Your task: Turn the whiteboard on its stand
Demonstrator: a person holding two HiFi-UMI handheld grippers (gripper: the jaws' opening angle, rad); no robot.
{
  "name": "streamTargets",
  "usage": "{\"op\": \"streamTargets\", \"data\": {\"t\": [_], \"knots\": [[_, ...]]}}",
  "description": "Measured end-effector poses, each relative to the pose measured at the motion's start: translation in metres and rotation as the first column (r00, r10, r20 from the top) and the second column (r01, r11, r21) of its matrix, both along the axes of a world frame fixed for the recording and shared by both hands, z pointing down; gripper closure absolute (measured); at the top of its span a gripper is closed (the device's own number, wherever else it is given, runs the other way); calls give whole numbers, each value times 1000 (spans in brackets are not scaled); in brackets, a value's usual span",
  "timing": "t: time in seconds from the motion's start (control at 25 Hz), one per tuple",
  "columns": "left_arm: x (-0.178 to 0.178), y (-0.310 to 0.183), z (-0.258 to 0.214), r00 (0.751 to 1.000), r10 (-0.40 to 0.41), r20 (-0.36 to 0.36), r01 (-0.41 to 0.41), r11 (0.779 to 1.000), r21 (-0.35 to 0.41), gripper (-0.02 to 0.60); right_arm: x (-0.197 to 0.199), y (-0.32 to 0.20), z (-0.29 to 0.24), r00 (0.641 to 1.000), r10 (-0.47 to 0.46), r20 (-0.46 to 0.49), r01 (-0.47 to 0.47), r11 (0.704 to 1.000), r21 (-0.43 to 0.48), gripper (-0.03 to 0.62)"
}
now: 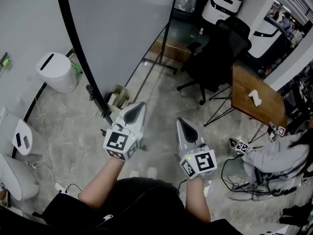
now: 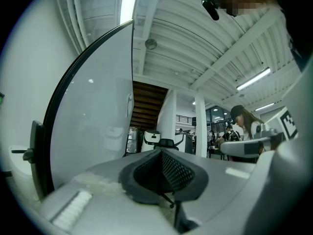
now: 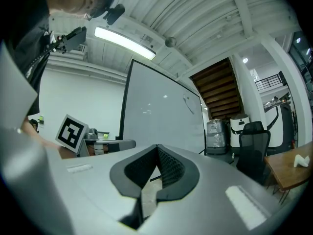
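I hold 2 grippers out level in front of me, side by side and a little apart, above a concrete floor (image 1: 161, 97). My left gripper (image 1: 140, 105) is clenched: its 2 jaws meet along their dark pads and nothing sits between them. My right gripper (image 1: 181, 122) is clenched in the same way and is just as empty. The whiteboard (image 1: 122, 28) stands ahead of me at the far left. It is 1 big pale panel in a thin black frame, and from my head it looks tilted. Its left frame edge runs down toward my left gripper and ends just to the left of it. I cannot tell whether the 2 touch. A black knob (image 1: 91, 90) sticks out from that frame edge, farther away than the left gripper. The dark bars of the stand (image 1: 159, 65) cross the floor under the board's right side. In the left gripper view the board fills the left half, close by. In the right gripper view it stands upright straight ahead, beyond the closed jaw tips. A white bin (image 1: 57, 71) sits by the wall to the left of the board. To the right, well apart from the board, are a black office chair (image 1: 215, 58) and then a wooden table (image 1: 254, 99). A seated person (image 1: 274, 160) is at the near right.
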State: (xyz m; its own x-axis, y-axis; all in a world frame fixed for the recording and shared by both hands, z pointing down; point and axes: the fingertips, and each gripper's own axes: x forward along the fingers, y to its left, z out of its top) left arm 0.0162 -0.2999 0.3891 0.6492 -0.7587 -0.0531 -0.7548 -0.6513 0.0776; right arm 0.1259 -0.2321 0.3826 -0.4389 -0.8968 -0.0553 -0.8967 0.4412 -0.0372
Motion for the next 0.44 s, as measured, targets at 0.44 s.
{"op": "streamTargets", "data": {"t": [0.44], "knots": [[-3, 4, 5, 1000, -3, 17, 3, 1000, -1, 577, -1, 0, 4, 1000, -6, -4, 6, 1000, -4, 585]]}}
